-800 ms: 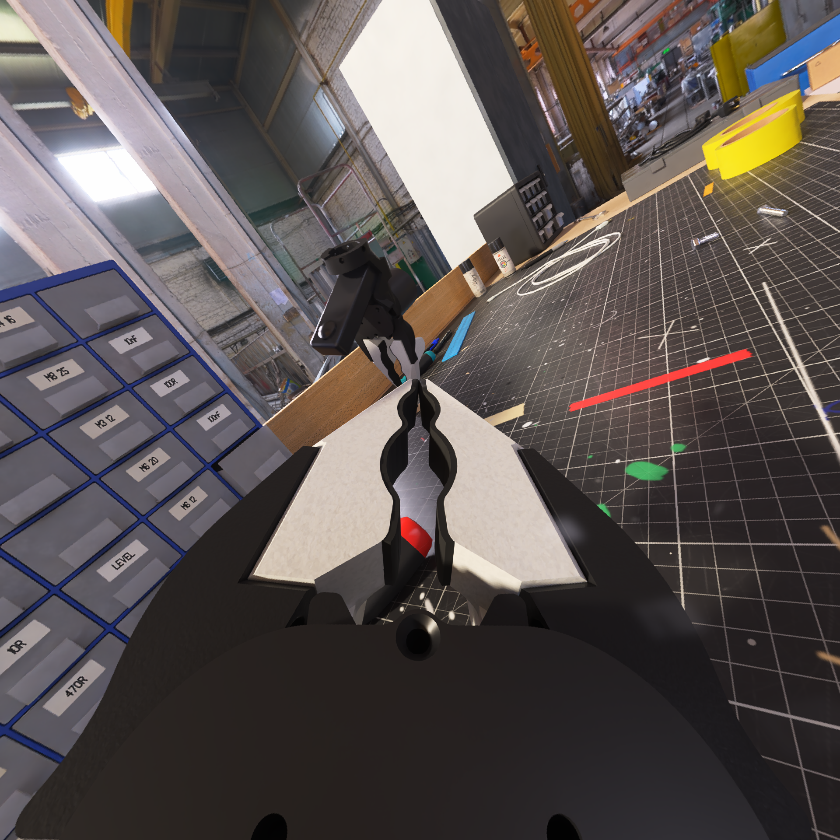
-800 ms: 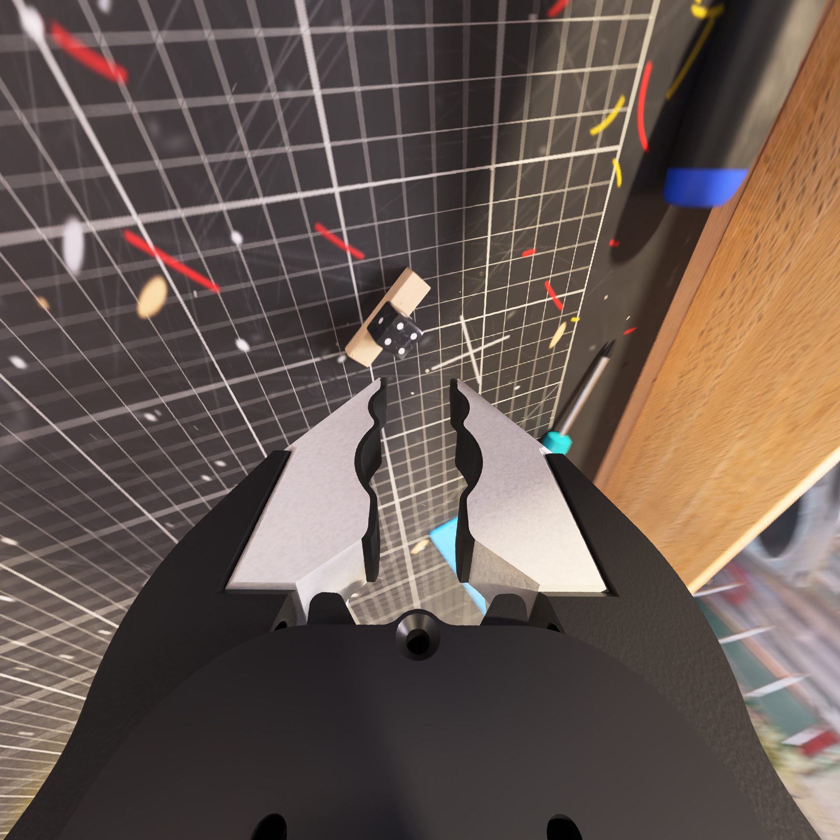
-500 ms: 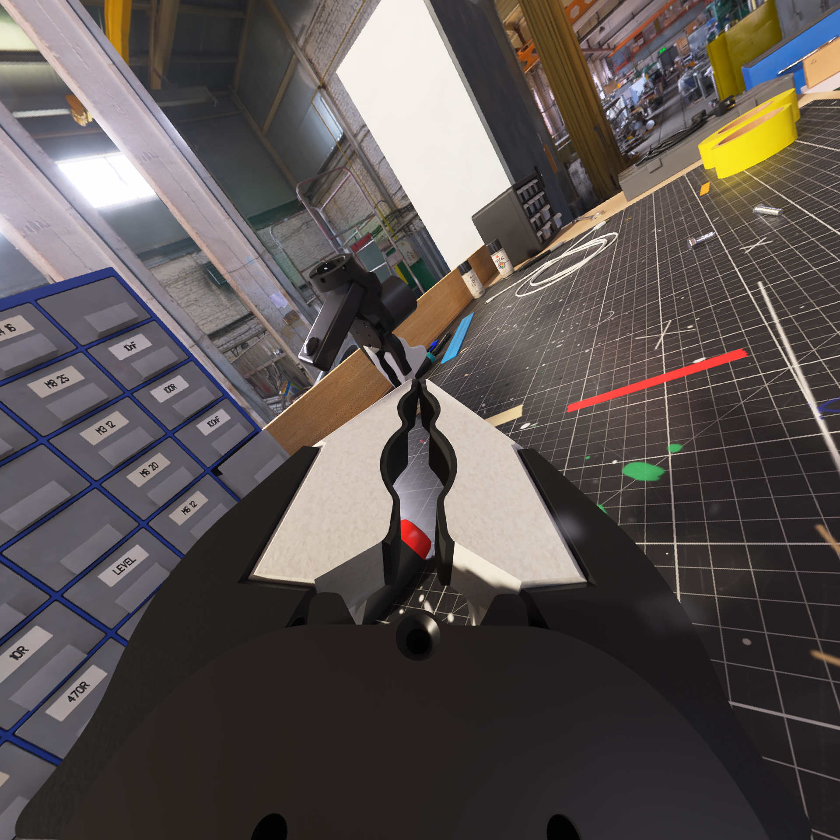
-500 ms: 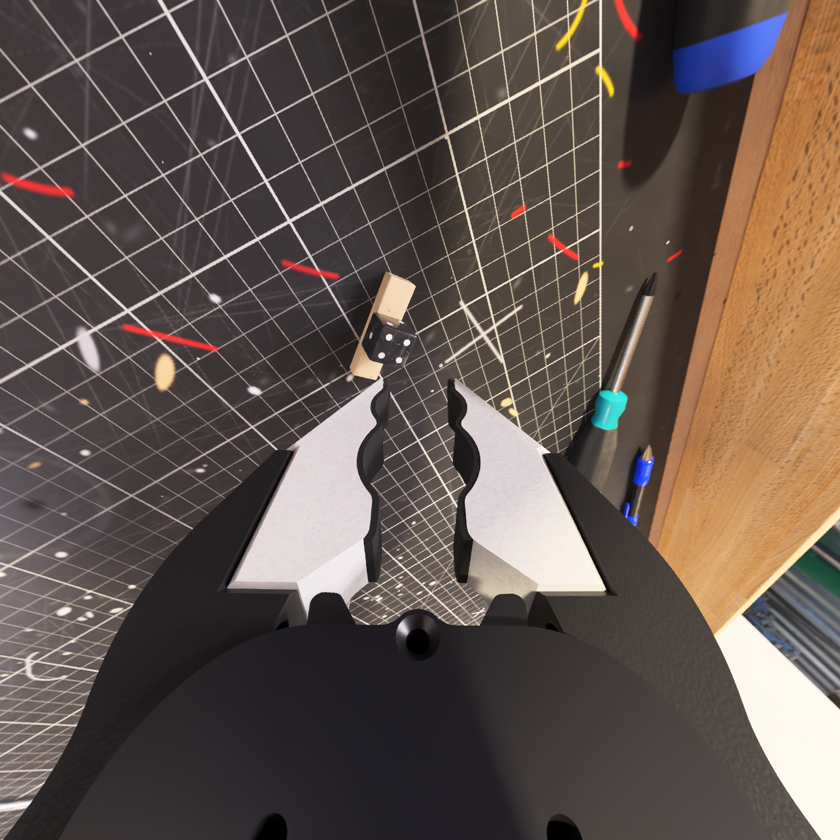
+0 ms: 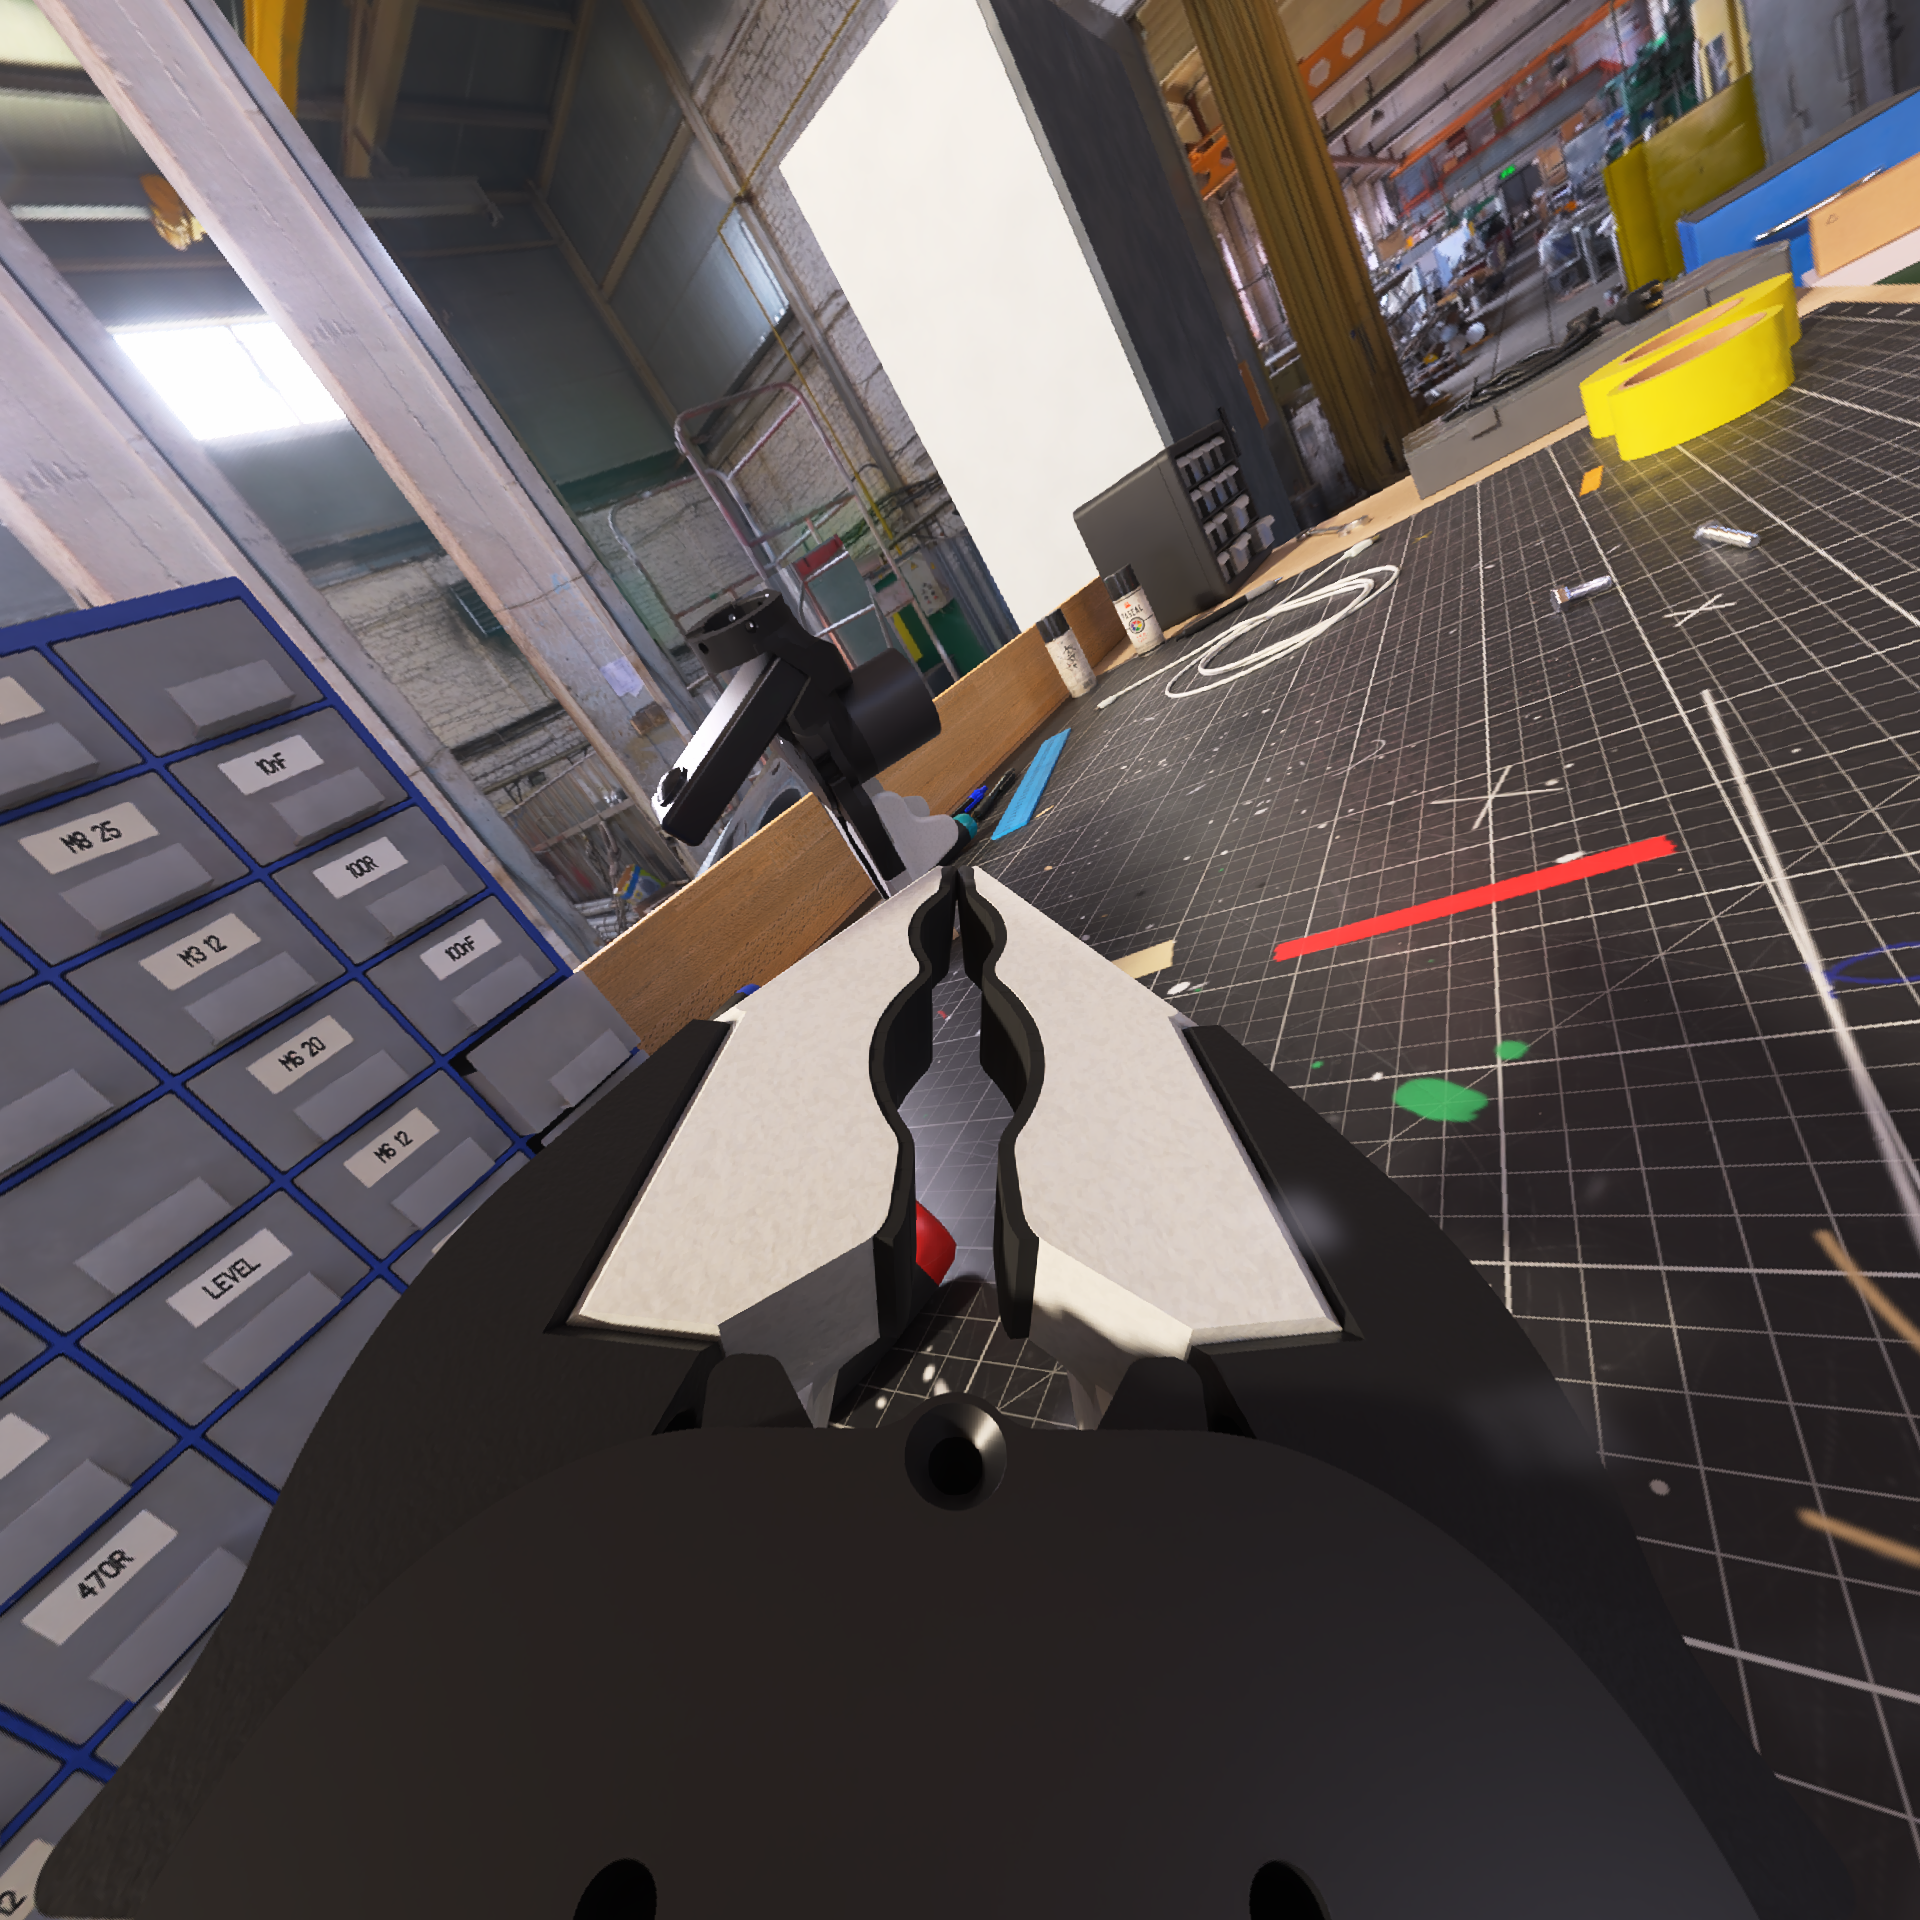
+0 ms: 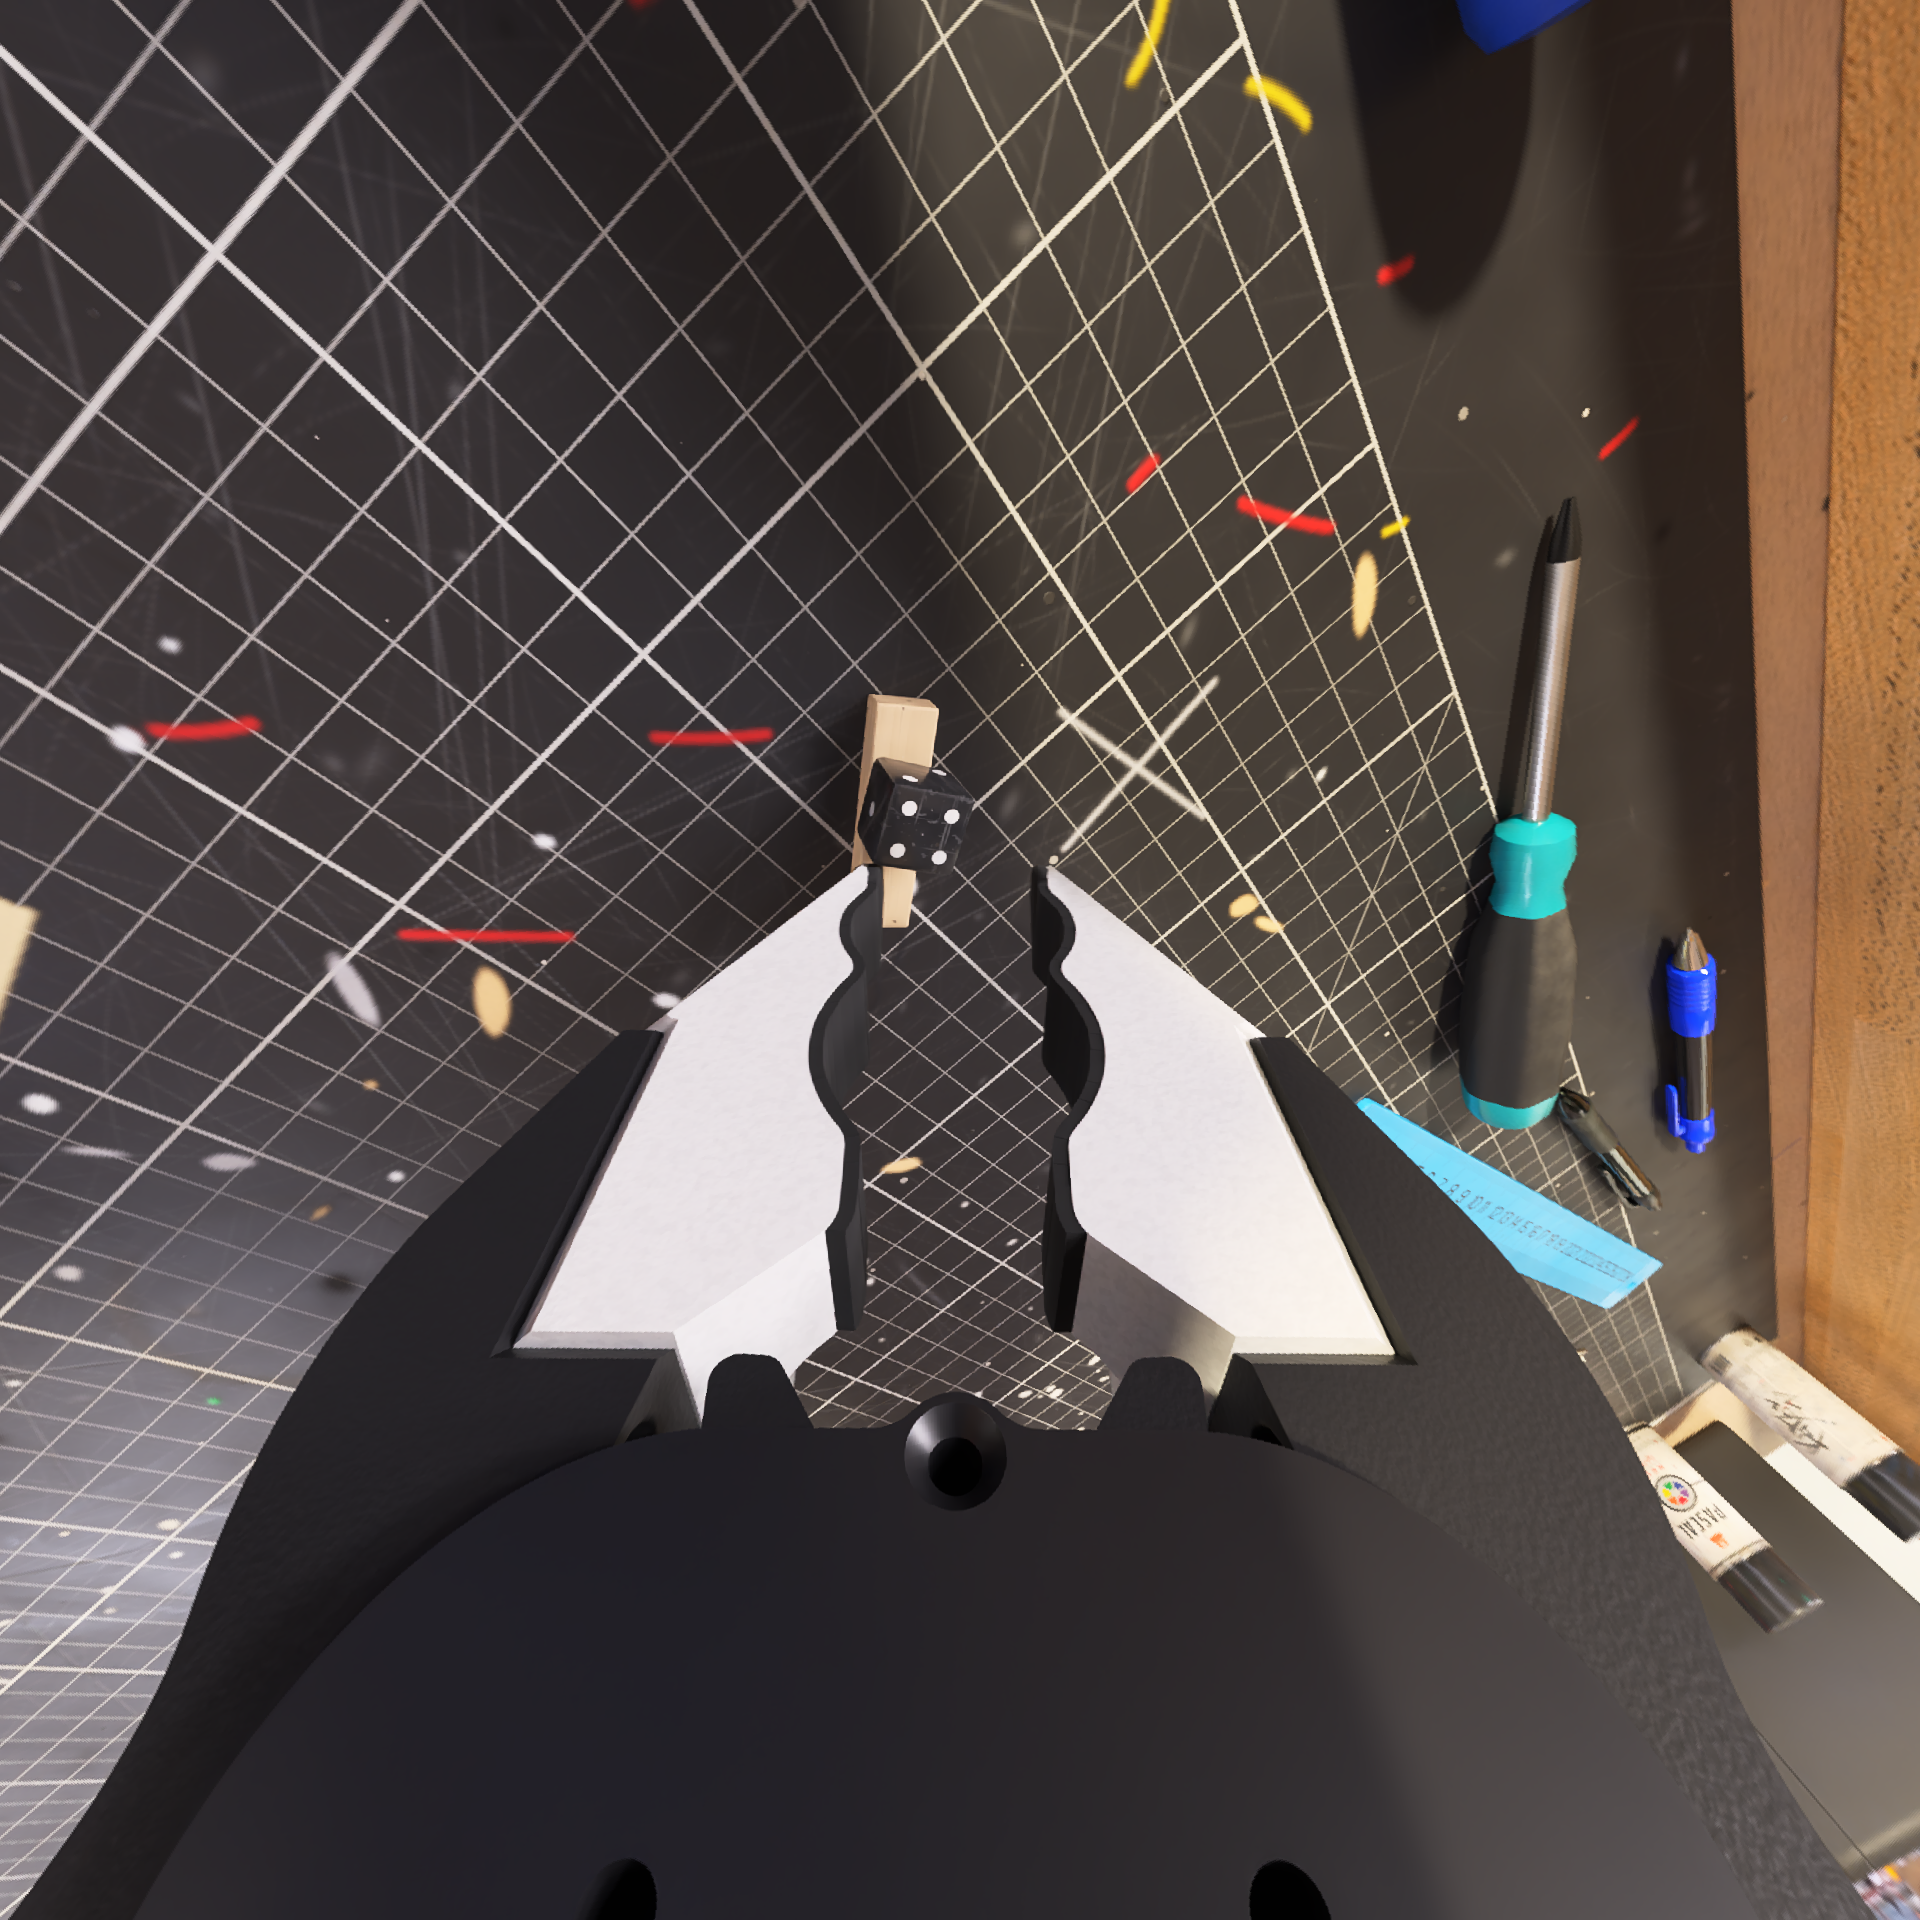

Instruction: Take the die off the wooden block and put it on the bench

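Right gripper hung with its jaws parted and empty above the counter, where the black die sat on the wooden block, whose near end its left fingertip hid. Left gripper was clenched on nothing, elsewhere.

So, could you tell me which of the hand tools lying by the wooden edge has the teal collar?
The big screwdriver, with a steel shaft and black grip with teal bands. The small blue-and-black driver beside it, nearer the wooden edge, has none.
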Controlling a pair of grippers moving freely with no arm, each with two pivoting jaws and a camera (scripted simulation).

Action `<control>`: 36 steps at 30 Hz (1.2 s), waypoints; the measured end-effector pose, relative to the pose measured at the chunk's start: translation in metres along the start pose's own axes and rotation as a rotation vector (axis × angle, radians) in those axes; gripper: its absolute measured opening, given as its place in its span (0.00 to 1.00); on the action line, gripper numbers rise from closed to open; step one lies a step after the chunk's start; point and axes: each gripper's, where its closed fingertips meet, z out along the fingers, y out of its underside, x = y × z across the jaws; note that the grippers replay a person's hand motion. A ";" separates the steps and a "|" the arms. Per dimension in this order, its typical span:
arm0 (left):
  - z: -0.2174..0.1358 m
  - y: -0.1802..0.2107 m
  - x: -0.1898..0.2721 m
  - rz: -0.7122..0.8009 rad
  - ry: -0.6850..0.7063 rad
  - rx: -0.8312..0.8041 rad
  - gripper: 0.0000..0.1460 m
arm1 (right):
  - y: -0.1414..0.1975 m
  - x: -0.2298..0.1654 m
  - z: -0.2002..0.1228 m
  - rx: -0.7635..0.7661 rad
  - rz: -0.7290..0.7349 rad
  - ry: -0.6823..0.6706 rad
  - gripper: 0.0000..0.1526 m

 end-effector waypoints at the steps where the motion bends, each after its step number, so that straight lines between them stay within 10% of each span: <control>1: 0.000 0.000 0.001 -0.003 0.002 0.001 0.00 | 0.000 -0.001 0.000 0.003 0.003 -0.008 0.21; 6: 0.000 -0.003 0.006 -0.001 0.016 0.008 0.00 | 0.003 -0.005 0.001 0.011 0.044 -0.067 0.31; 28: -0.003 -0.012 -0.002 0.019 -0.021 0.031 0.00 | 0.000 -0.012 0.000 0.098 0.261 -0.171 0.10; 36: -0.009 -0.018 -0.026 -0.016 -0.090 0.057 0.00 | -0.003 -0.049 -0.091 0.353 0.194 -0.106 0.10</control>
